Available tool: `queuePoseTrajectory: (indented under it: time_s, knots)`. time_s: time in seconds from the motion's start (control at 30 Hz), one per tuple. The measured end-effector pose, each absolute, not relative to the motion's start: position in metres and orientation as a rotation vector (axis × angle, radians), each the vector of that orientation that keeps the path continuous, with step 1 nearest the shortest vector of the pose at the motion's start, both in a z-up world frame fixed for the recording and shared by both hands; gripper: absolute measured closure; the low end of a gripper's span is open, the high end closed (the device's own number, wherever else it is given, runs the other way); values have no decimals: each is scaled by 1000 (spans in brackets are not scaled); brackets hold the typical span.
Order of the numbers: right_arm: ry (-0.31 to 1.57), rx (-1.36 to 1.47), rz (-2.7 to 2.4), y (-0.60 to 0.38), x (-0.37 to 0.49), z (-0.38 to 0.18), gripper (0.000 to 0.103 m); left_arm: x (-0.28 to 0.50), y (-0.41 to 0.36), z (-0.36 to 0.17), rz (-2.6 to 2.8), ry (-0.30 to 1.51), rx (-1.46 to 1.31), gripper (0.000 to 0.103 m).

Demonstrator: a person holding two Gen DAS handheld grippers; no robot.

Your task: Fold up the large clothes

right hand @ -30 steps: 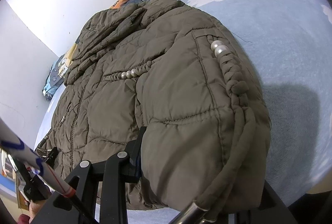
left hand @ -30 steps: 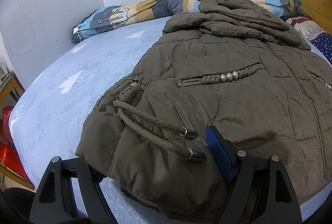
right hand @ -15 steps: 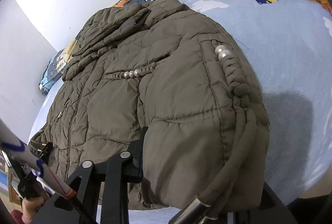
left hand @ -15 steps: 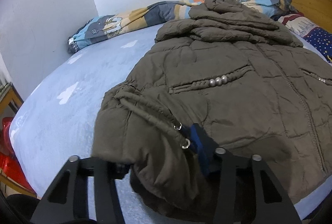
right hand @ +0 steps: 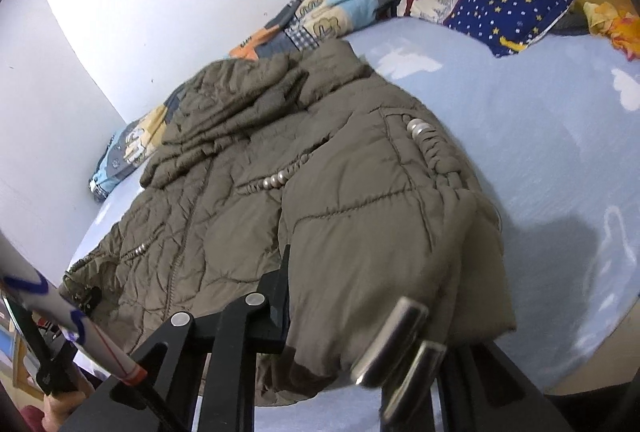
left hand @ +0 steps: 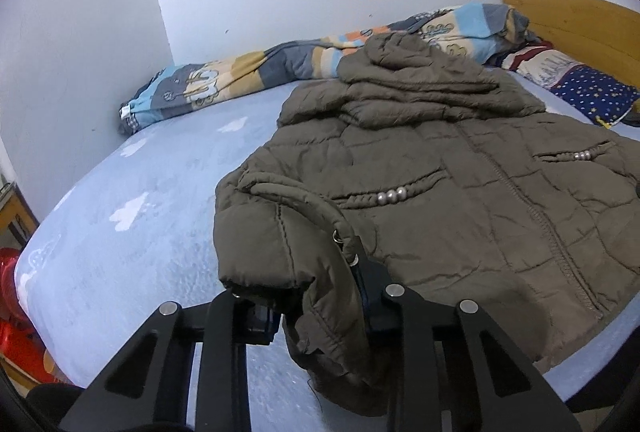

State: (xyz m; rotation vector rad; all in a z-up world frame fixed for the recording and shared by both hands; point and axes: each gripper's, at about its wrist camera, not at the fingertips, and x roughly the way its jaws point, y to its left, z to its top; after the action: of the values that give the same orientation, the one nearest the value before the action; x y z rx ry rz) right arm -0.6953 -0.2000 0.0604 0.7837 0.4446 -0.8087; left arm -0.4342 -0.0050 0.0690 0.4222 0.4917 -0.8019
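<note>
- Gripping: left gripper [left hand: 320,316] has just been closing, and its jaws now pinch the near left hem corner of the jacket [left hand: 460,200]; fabric bunched between the pads, corner lifted off the sheet.
- Right gripper [right hand: 356,316] also just been closing; clamped on the near right hem corner of the same jacket [right hand: 280,200]. Right finger mostly hidden by fabric.
- Two metal cord ends [right hand: 394,342] dangle over the right gripper.
- Drawstring [left hand: 304,198] with metal tips lies bunched at the left gripper's pinch.
- Jacket: olive-brown quilted, front up, zip closed, lying on the light blue bed sheet [left hand: 132,224], hem toward the grippers, hood at the far end.
- Braided pocket trims with pearl beads [left hand: 390,196] mid-body, both sides.
- Hood [left hand: 416,72] rumpled, touching the patchwork quilt [left hand: 240,76] bunched along the wall.
- Starry blue pillow [right hand: 508,12] at far right, near the wooden headboard [left hand: 572,20].
- White walls behind.
</note>
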Motion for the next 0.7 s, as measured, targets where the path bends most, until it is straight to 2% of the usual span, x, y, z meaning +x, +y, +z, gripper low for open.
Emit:
queuePoseTrajectory:
  time_s: [0.7]
  knots:
    - [408, 749, -793, -173, -736, 117, 83, -438, 31, 124, -903, 428, 337, 75]
